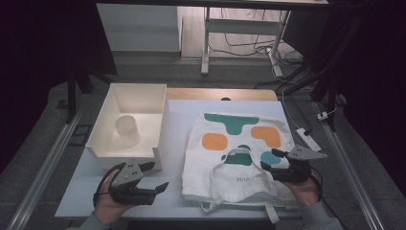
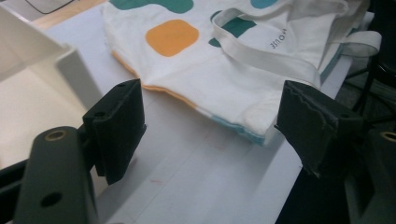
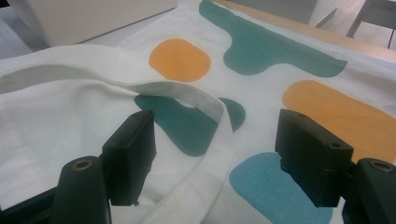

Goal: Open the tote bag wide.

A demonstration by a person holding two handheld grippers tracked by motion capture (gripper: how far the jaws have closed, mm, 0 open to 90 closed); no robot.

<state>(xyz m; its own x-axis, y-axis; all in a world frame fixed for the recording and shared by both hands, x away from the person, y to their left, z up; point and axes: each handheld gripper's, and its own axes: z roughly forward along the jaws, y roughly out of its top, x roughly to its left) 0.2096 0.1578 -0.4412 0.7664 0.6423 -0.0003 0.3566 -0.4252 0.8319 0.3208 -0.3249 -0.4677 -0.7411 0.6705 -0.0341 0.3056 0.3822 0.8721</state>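
Looking down from the high view, I saw a white table (image 1: 177, 201) with a cream tote bag (image 1: 239, 163) lying flat on its right half, printed with teal, orange and light blue blobs. The bag's mouth faced me, one handle (image 1: 239, 152) curled back in a loop over the print and the other handle (image 1: 268, 211) trailing off the near edge of the table. My right gripper (image 1: 274, 160) sat over the bag's near right part, just beside that looped handle, its jaws spread apart and holding nothing. In the right gripper view the right gripper (image 3: 215, 154) had its two black jaws well apart above the cloth, with the handle (image 3: 205, 105) and a teal patch lying between them, the pads clear of the fabric. My left gripper (image 1: 155, 176) hovered over bare table to the left of the bag, near the front corner of a white bin (image 1: 160, 129), its jaws also wide and empty. In the left gripper view the left gripper (image 2: 210, 126) pointed toward the bag's (image 2: 224, 84) folded edge, which lay a little ahead of the jaws on the tabletop (image 2: 196, 177). The bin stood at the table's far left and held a pale cylindrical cup (image 1: 127, 128), upright near its middle.
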